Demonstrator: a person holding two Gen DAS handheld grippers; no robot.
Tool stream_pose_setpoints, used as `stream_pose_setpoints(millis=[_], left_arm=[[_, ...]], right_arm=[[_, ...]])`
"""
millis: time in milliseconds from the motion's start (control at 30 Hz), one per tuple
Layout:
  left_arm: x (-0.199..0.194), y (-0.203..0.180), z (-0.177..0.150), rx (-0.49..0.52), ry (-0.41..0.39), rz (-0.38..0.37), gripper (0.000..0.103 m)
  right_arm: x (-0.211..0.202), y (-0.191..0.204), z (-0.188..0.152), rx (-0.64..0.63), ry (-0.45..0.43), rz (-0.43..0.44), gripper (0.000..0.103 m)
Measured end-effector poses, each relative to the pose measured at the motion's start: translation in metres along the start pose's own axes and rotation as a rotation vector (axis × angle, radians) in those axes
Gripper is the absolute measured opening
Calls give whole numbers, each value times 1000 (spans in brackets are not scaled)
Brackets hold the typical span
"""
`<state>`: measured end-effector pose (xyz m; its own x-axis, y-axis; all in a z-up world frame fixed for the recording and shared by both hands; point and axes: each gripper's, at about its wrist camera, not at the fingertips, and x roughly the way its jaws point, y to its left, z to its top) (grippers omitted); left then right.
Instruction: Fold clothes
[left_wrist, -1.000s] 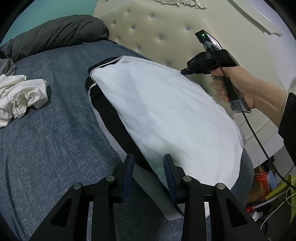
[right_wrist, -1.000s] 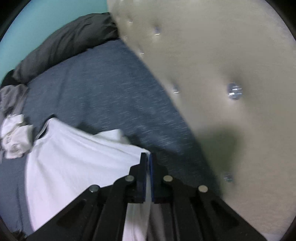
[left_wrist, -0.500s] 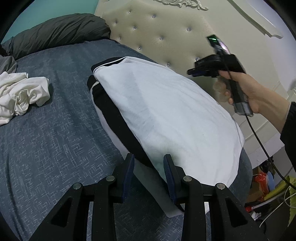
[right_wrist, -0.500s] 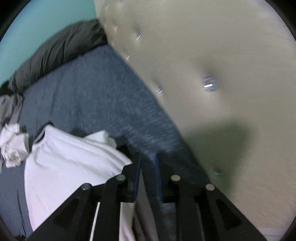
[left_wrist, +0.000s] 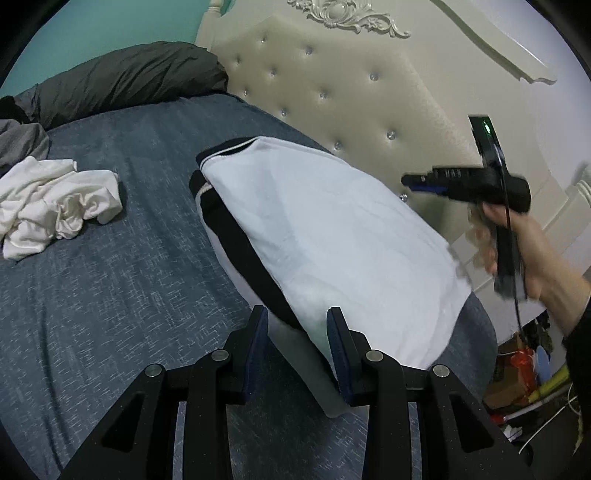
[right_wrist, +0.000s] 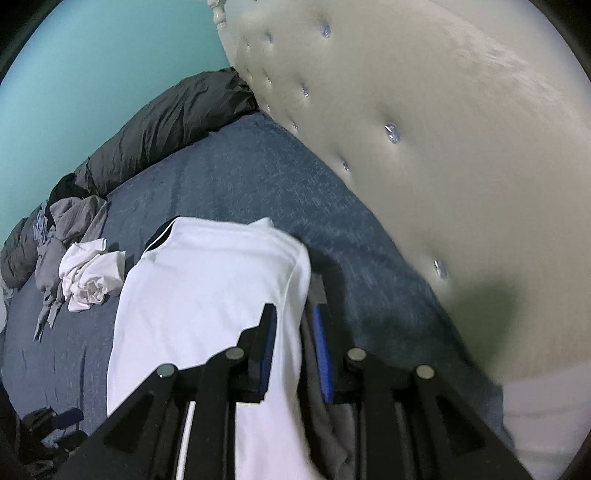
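Observation:
A white garment with black trim (left_wrist: 325, 236) lies flat on the blue bedspread (left_wrist: 103, 280), folded in along both sides. My left gripper (left_wrist: 297, 332) is open, its jaws either side of the garment's near black edge. My right gripper (right_wrist: 293, 332) is open and empty above the garment's right edge (right_wrist: 207, 295). It also shows in the left wrist view (left_wrist: 410, 182), held in the air beside the headboard.
A crumpled white garment (left_wrist: 55, 199) lies on the bed to the left, with grey clothes (right_wrist: 66, 229) beyond. A dark duvet (left_wrist: 122, 81) lies at the far end. The cream tufted headboard (left_wrist: 332, 81) runs along the right. Clutter (left_wrist: 517, 373) sits on the floor.
My right gripper has opened, let go of the white garment's edge, and lifted away toward the headboard. The garment's right side now lies flat. The left gripper has stayed open in place.

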<state>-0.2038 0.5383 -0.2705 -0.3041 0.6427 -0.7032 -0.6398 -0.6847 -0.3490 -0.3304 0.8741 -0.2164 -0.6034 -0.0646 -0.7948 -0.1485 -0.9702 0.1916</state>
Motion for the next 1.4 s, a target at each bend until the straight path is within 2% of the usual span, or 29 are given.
stream_pose_setpoints(millis=[333, 367, 433, 700, 767, 833, 1200, 1400], left_arm=[[-49, -17, 0, 12, -36, 30, 45], [-54, -19, 0, 14, -42, 34, 45], [-65, -21, -1, 14, -53, 38, 46], [-115, -33, -2, 19, -100, 46, 48], [-129, -36, -3, 23, -115, 51, 49], [-142, -40, -4, 27, -126, 53, 52], [-204, -64, -15, 54, -182, 60, 57], [-229, -75, -27, 71, -201, 59, 58]], right_arm=[[-54, 30, -42, 48, -111, 26, 21], [-62, 33, -45, 48, -120, 25, 22], [-80, 39, -53, 55, -142, 35, 32], [-135, 71, -77, 51, -179, 48, 33], [-146, 78, -82, 45, -188, 46, 37], [-158, 83, -87, 43, -198, 48, 46], [-216, 108, -129, 25, -246, 33, 49], [-244, 121, -152, 16, -268, 6, 58]])
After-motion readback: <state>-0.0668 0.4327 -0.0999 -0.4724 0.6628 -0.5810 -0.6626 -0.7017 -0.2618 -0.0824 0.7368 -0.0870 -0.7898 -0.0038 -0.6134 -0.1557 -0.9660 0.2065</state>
